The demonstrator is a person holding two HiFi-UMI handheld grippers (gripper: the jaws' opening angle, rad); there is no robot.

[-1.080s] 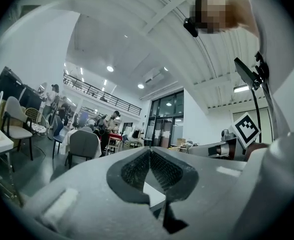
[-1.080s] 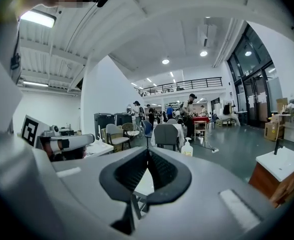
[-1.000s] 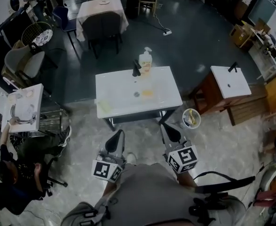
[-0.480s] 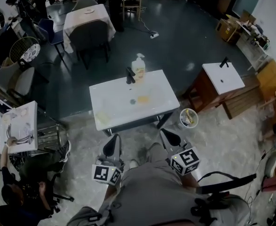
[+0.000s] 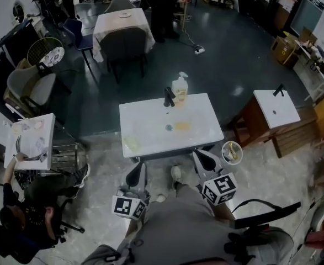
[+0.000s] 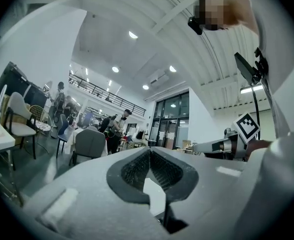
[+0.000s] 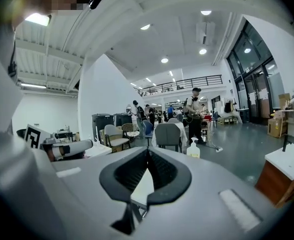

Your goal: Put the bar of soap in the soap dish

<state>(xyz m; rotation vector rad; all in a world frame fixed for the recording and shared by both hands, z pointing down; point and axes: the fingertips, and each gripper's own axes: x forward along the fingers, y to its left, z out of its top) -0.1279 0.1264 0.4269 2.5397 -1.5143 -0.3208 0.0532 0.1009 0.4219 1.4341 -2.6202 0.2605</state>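
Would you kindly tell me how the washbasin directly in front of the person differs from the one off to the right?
The front washbasin is the larger; the right washbasin looks smaller and sits on a wooden cabinet. The front washbasin has a pump bottle beside its faucet; the right washbasin has no bottle. Both are white, each with a dark faucet at its far edge.

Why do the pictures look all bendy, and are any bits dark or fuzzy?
Head view: dim and bulged like a fishbowl, the white table brightest against the dark floor. Left gripper view: round with black corners, ceiling lights glaring, a mosaic patch up top. Right gripper view: same round bend, another patch at top left.
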